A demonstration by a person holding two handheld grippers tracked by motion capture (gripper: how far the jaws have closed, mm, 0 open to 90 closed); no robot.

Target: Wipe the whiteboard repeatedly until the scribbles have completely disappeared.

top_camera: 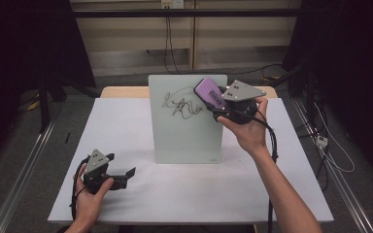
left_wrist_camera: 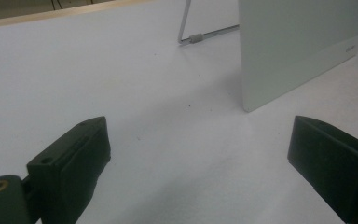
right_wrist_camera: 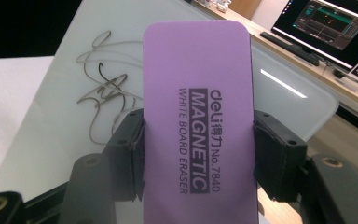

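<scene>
The left gripper (top_camera: 121,175) is resting on the counter (top_camera: 141,194), fingers (left_wrist_camera: 70,158) spread and empty. The right gripper (top_camera: 223,104) is clenching the eraser (right_wrist_camera: 198,116) between its fingers (right_wrist_camera: 128,149), just ahead of which the scribble (top_camera: 182,104) is waiting on the board (top_camera: 184,141). Pressing hard may be tipping the propped board backward (nothing is bracing it).

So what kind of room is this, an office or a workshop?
Probably a lab recording bay: a white table between dark curtains, cables down the back wall, and computer monitors on a desk behind the whiteboard.
</scene>
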